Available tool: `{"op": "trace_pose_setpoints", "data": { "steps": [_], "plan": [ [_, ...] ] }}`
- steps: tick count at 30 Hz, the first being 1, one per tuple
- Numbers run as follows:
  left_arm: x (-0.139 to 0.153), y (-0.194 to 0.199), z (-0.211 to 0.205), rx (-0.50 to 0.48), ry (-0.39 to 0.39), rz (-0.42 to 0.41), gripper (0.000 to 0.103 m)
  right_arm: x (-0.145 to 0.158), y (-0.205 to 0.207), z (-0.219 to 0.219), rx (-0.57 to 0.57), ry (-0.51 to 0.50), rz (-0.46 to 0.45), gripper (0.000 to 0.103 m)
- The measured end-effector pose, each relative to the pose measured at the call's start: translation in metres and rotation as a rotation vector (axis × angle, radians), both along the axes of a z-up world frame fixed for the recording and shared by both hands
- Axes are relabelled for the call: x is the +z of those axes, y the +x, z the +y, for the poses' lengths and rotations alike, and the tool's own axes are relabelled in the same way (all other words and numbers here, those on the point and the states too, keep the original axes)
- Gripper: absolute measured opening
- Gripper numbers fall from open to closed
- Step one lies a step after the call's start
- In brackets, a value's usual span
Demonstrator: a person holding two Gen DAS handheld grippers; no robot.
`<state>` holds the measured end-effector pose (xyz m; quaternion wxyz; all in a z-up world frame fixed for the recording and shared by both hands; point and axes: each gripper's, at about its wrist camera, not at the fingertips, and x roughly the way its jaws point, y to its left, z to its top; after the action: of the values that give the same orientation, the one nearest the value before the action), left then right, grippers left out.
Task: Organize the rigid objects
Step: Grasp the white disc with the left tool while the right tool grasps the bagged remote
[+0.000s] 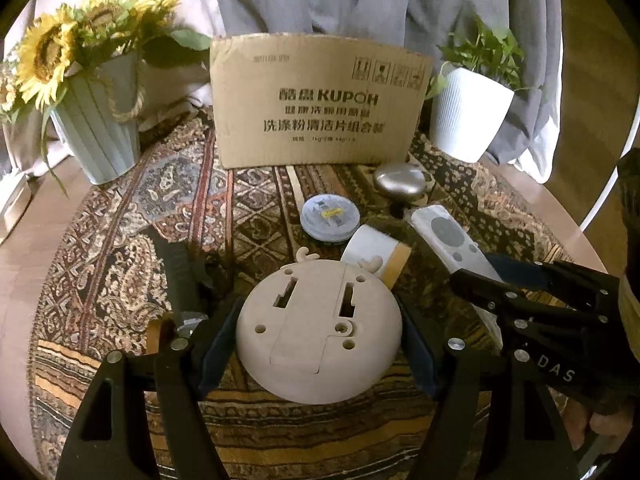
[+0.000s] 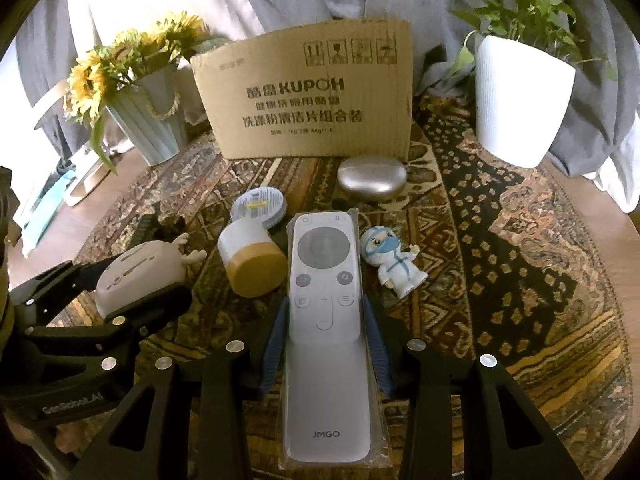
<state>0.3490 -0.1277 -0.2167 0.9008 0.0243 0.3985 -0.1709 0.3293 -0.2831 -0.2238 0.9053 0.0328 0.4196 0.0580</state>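
Observation:
My left gripper [image 1: 320, 334] is shut on a round beige antlered gadget [image 1: 320, 332], its underside facing the camera; it also shows in the right wrist view [image 2: 140, 272]. My right gripper [image 2: 325, 316] is shut on a white JMGO remote [image 2: 324, 320], which also shows in the left wrist view [image 1: 452, 240]. On the patterned cloth lie a white and tan cylinder [image 2: 250, 258], a round tin [image 2: 260, 206], a silver oval case [image 2: 372, 178] and a small masked figurine [image 2: 394, 256]. A black strap [image 1: 178, 276] lies at the left.
A cardboard panel [image 1: 320, 100] stands upright at the back. A pale pot of sunflowers [image 1: 100, 132] stands at the back left, a white potted plant [image 1: 468, 116] at the back right. Grey drapes hang behind. The round table's wooden rim [image 1: 560, 208] shows beyond the cloth.

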Motion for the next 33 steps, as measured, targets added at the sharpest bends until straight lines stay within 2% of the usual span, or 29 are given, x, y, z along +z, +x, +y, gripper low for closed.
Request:
{"op": "trace_pose_setpoints", "data": {
  "steps": [13, 33],
  "plan": [
    [0.047, -0.005, -0.001, 0.031, -0.010, -0.078, 0.074, 0.047, -0.010, -0.004, -0.014, -0.002, -0.074, 0.040],
    [0.132, 0.001, 0.001, 0.066, -0.029, -0.257, 0.074, 0.133, -0.004, -0.004, -0.006, 0.004, -0.207, 0.040]
  ]
}}
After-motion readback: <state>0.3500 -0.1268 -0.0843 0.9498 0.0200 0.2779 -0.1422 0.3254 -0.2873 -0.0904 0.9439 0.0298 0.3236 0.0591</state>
